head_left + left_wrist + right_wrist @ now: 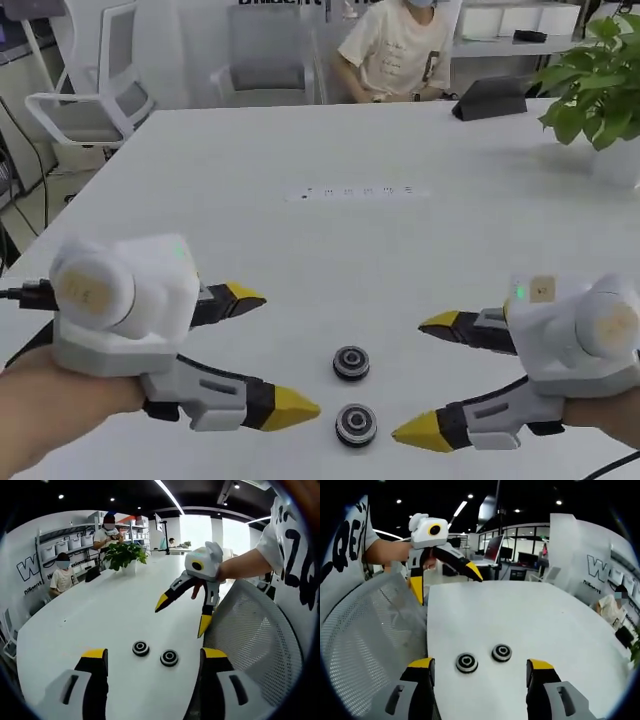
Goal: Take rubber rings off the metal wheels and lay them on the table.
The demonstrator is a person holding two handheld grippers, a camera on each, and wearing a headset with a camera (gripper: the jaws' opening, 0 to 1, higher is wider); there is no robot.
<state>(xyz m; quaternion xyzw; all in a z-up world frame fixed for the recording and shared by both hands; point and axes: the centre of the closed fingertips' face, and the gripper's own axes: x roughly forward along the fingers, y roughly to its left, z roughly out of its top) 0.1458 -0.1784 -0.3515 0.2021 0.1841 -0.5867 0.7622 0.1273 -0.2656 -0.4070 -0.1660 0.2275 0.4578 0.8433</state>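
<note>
Bench (400, 230): the risk is a nudged wheel skating or rolling toward the edge at your 6 o'clock, since nothing braces it; the top is broad, flat, smooth, matt pale grey
Left tool (280, 352): released, jaws spread wide, at 9 o'clock of the wheels and clear of them; its hard, tapered yellow tips may skid off a round rim rather than bite; black fingers, white housing
Right tool (418, 378): also released and grasping nothing, at 3 o'clock of the wheels; if you pull with this one alone, the whole wheel may lift with its ring
Wheels: near wheel (357, 424) and far wheel (351, 362) at its 12 o'clock, near each other but apart, lying flat; reaching for one could knock the other; small round discs with bright metal hubs
Rubber rings (339, 424): dark bands seated round both wheels, none on the bench yet; likely stretchy, so one could snap back or flick away when pried
</note>
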